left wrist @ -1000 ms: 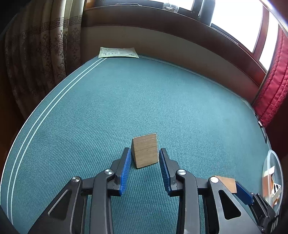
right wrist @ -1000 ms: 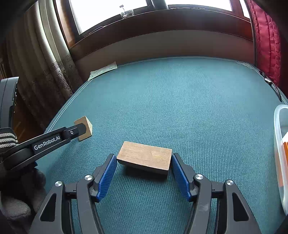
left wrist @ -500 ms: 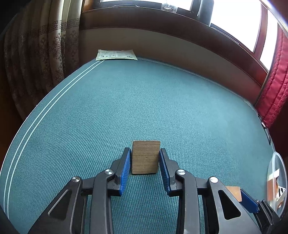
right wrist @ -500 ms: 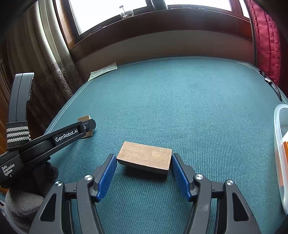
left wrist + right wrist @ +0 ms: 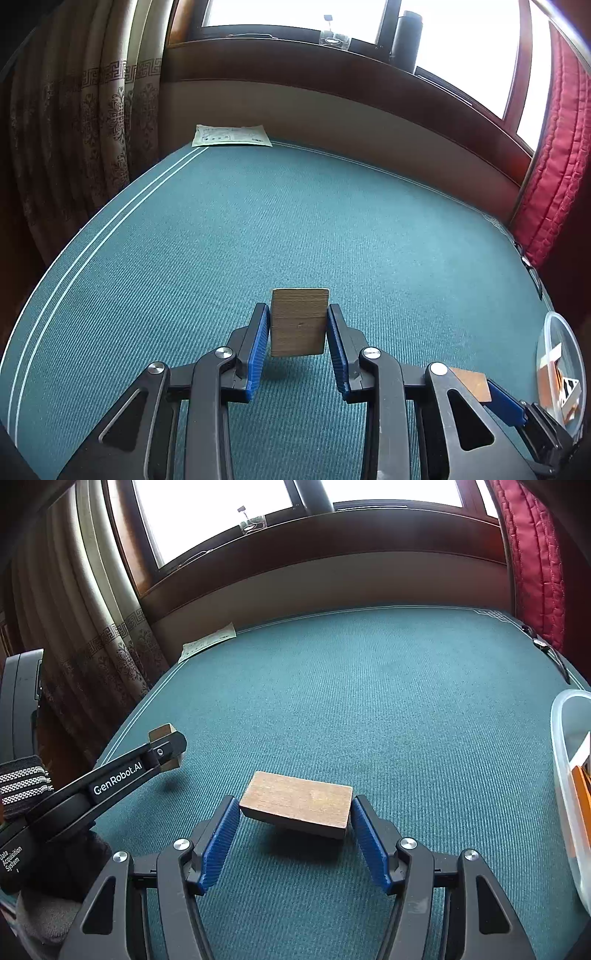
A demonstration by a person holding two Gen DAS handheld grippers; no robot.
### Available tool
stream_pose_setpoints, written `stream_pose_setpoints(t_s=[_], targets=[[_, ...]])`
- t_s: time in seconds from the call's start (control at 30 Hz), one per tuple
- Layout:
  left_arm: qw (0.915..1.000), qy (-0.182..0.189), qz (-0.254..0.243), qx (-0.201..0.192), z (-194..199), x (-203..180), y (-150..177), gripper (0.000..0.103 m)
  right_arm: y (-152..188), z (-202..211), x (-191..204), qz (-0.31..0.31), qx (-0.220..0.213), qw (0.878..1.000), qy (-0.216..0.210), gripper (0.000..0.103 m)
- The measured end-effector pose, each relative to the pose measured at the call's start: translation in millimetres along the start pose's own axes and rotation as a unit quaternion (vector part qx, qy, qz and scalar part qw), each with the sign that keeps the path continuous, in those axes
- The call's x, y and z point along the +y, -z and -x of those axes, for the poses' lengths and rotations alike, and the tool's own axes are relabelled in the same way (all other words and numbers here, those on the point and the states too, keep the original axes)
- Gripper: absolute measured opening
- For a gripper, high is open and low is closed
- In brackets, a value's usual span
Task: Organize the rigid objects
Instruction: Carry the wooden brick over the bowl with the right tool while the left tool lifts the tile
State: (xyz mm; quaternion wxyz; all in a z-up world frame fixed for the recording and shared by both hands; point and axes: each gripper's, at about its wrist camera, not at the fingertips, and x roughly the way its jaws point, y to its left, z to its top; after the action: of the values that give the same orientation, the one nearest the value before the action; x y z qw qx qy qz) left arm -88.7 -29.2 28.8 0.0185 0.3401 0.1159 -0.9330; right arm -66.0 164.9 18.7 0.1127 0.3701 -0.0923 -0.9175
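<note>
My left gripper [image 5: 298, 317] is shut on a small wooden block [image 5: 299, 321] and holds it a little above the teal tablecloth [image 5: 258, 221]. In the right wrist view that block [image 5: 164, 733] shows at the left behind the left gripper's finger. My right gripper [image 5: 295, 812] is shut on a flat rectangular wooden block [image 5: 297, 803], held just above the cloth with a shadow under it. This flat block also shows in the left wrist view [image 5: 471, 382] at the lower right.
A clear plastic container [image 5: 567, 775] with wooden pieces inside stands at the right edge; it also shows in the left wrist view [image 5: 546, 339]. A paper sheet [image 5: 231, 135] lies at the far left corner. Curtains hang left, a red one right.
The left gripper closed on the small block, which turned square between the fingers, and lifted it off the cloth. The right gripper kept its hold on the flat block.
</note>
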Motion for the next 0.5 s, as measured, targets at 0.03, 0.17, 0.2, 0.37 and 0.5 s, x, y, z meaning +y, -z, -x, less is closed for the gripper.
stream_pose_setpoints(t_s=[0.03, 0.17, 0.2, 0.37, 0.5], targets=[[1.0000, 0.000, 0.000, -0.001, 0, -1, 0, 0.032, 0, 1, 0, -0.002, -0.004, 1.000, 0.000, 0.065], [1.0000, 0.005, -0.004, 0.003, 0, -4, 2, 0.032, 0, 7, 0, -0.005, -0.019, 1.000, 0.005, 0.065], [1.0000, 0.007, -0.004, 0.003, 0, -4, 2, 0.032, -1, 9, 0, -0.003, -0.022, 1.000, 0.008, 0.065], [0.9998, 0.017, -0.002, -0.004, 7, -4, 3, 0.032, -5, 25, 1, -0.003, -0.046, 0.999, 0.025, 0.065], [0.9997, 0.021, -0.006, -0.005, 10, -7, 4, 0.032, -3, 41, -7, -0.011, -0.055, 0.998, 0.040, 0.065]])
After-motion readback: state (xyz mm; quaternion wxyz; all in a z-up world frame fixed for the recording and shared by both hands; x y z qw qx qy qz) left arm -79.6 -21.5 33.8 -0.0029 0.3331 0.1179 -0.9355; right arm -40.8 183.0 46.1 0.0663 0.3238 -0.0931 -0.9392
